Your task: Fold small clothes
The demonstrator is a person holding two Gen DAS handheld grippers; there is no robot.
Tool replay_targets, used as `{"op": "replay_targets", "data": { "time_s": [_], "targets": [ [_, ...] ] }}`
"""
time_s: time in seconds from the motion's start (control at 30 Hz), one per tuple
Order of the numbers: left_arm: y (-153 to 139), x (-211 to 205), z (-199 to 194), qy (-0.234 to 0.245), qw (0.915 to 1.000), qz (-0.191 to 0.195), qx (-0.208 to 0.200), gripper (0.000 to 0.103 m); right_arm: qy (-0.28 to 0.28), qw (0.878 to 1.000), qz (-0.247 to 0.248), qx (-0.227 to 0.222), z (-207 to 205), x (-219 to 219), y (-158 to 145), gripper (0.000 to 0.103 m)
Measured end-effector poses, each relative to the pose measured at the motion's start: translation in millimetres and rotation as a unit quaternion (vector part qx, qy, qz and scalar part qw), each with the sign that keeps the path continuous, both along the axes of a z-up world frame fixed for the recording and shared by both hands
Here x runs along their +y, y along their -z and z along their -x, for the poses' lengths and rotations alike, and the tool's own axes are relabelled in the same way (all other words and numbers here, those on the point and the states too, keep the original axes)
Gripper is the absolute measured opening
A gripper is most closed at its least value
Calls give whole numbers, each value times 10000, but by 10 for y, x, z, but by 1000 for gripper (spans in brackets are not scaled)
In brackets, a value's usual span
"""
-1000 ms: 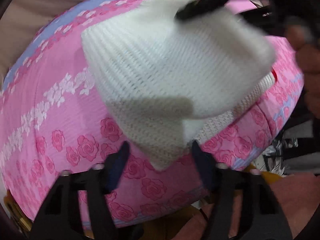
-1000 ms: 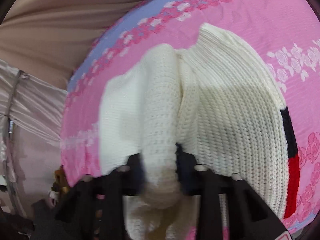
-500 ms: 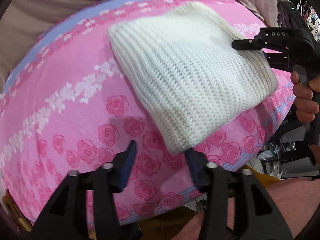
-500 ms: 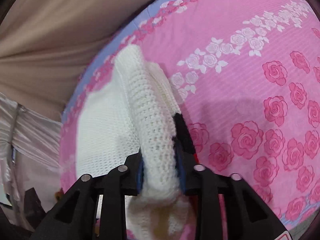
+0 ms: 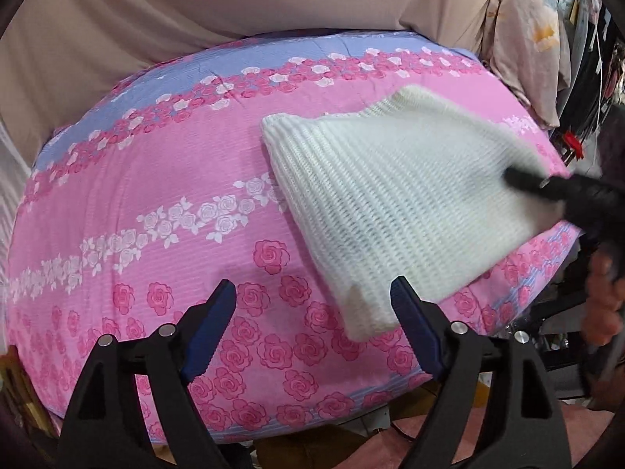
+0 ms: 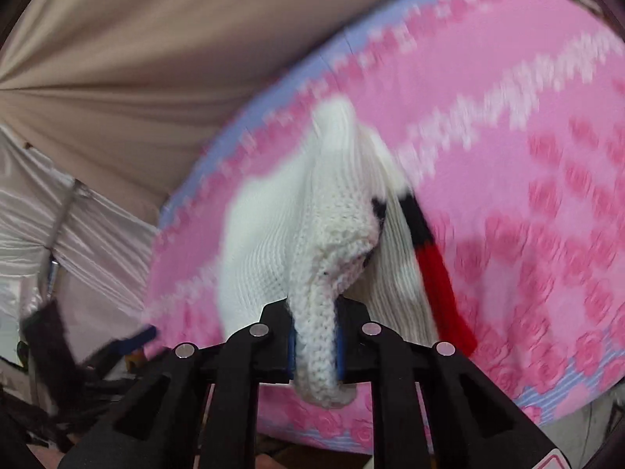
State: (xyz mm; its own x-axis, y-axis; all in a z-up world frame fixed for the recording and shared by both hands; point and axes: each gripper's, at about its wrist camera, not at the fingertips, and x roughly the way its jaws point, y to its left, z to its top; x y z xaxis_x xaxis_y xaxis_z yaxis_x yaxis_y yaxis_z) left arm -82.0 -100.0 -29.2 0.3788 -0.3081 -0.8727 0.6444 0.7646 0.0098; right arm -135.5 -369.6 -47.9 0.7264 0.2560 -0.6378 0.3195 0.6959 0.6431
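Note:
A small white knitted sweater [image 5: 394, 195] lies folded on the pink rose-print cover [image 5: 156, 179] at the right of the left wrist view. My left gripper [image 5: 312, 328] is open and empty, its fingers just short of the sweater's near corner. My right gripper [image 6: 315, 346] is shut on a bunched white edge of the sweater [image 6: 312, 242], whose black and red trim [image 6: 433, 262] hangs beside it. The right gripper also shows in the left wrist view [image 5: 547, 185] at the sweater's right edge.
The cover lies over a rounded surface with a blue band [image 5: 312, 51] at the far side. A beige cloth backdrop [image 5: 195, 8] stands behind. Clutter [image 5: 586, 78] sits off the right edge, and a silvery sheet [image 6: 58, 211] hangs in the right wrist view.
My left gripper has let go of the sweater's near corner and backed away, wide open. My right gripper stays shut on the sweater and has pulled it rightward, and the black and red trim shows again.

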Motion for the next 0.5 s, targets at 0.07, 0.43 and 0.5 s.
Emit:
{"op": "replay_targets", "data": {
  "time_s": [0.07, 0.43, 0.5],
  "targets": [
    [104, -85, 18, -22, 9997, -231, 37, 79, 38, 9999, 160, -2, 62, -101, -81, 13],
    [316, -175, -29, -356, 9973, -603, 205, 79, 862, 9884, 795, 961, 272, -332, 193, 33],
    [299, -161, -32, -410, 9971, -625, 167, 79, 789, 9863, 1256, 717, 253, -239, -122, 33]
  ]
}}
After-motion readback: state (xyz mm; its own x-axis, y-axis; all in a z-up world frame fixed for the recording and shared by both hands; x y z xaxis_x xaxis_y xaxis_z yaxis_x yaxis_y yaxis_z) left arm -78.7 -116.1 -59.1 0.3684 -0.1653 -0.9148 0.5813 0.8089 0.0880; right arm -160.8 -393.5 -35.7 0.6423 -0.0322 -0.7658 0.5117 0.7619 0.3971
